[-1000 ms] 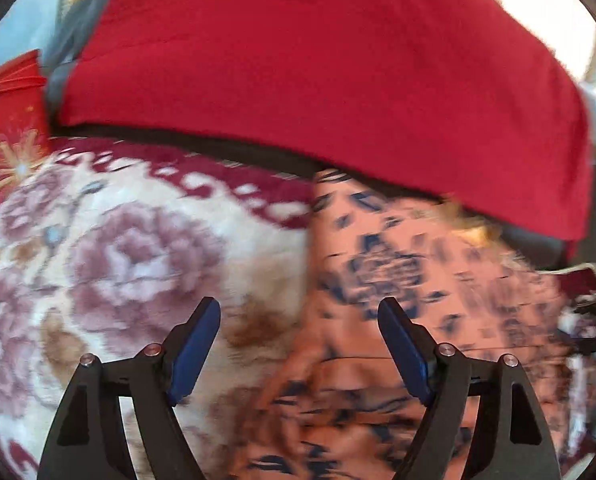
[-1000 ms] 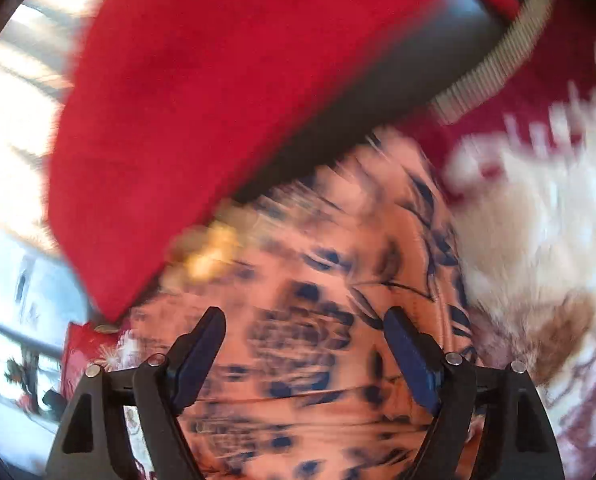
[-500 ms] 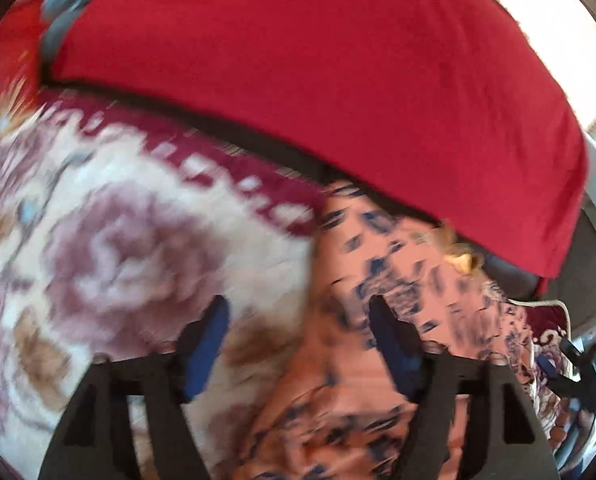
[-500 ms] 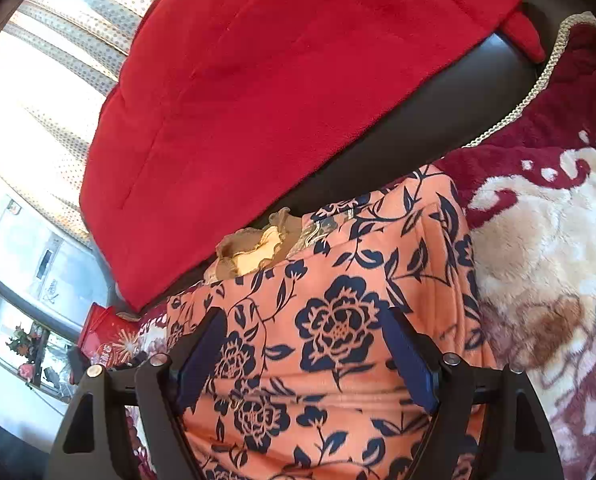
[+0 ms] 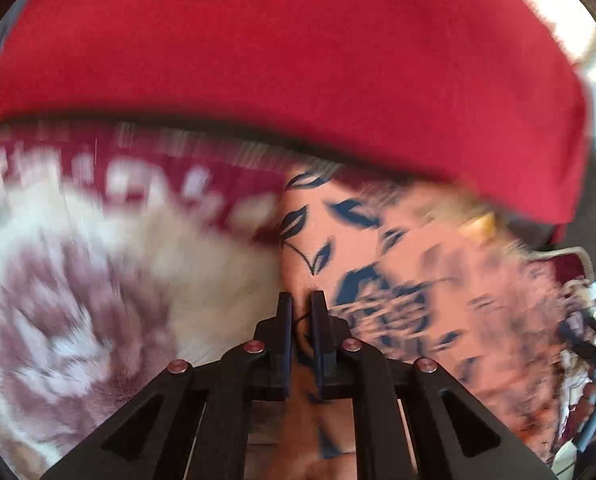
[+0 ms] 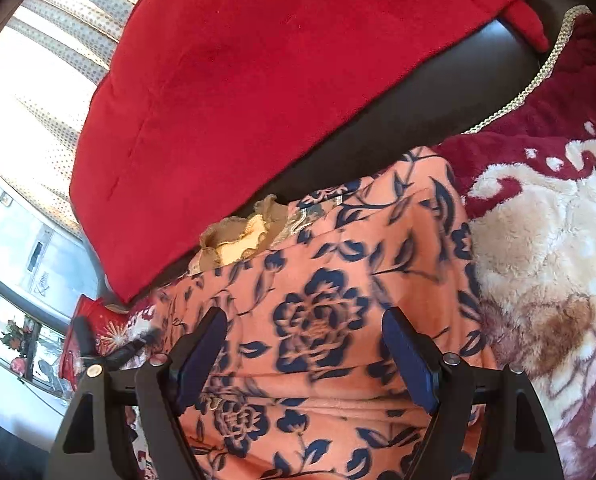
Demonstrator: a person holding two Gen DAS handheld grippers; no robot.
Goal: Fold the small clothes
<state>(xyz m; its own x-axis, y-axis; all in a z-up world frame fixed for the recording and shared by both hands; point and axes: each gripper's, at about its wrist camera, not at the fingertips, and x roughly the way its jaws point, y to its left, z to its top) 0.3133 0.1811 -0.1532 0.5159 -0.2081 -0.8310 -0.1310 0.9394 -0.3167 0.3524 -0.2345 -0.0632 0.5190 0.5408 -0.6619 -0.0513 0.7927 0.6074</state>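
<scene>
An orange garment with dark blue flowers point(image 5: 378, 248) lies on a plush flowered blanket point(image 5: 98, 272). My left gripper point(image 5: 302, 300) sits at the garment's left edge. Its jaws are closing to a narrow gap, and a fold of the orange cloth is pinched between them. This view is blurred by motion. In the right wrist view the same garment point(image 6: 338, 264) fills the middle, with a beige frilled collar point(image 6: 242, 236) at its far end. My right gripper point(image 6: 304, 332) hovers over the cloth, wide open, with nothing gripped.
A big red cushion point(image 6: 278, 60) leans on a dark sofa back point(image 6: 438, 92) just behind the garment. The cream and maroon blanket point(image 6: 546, 240) spreads to the right. A red printed box point(image 6: 94, 320) and a bright window lie at the left.
My left gripper has moved forward and down to the garment's left edge and its jaws have gone from wide open to nearly shut on the cloth. The right gripper stays open.
</scene>
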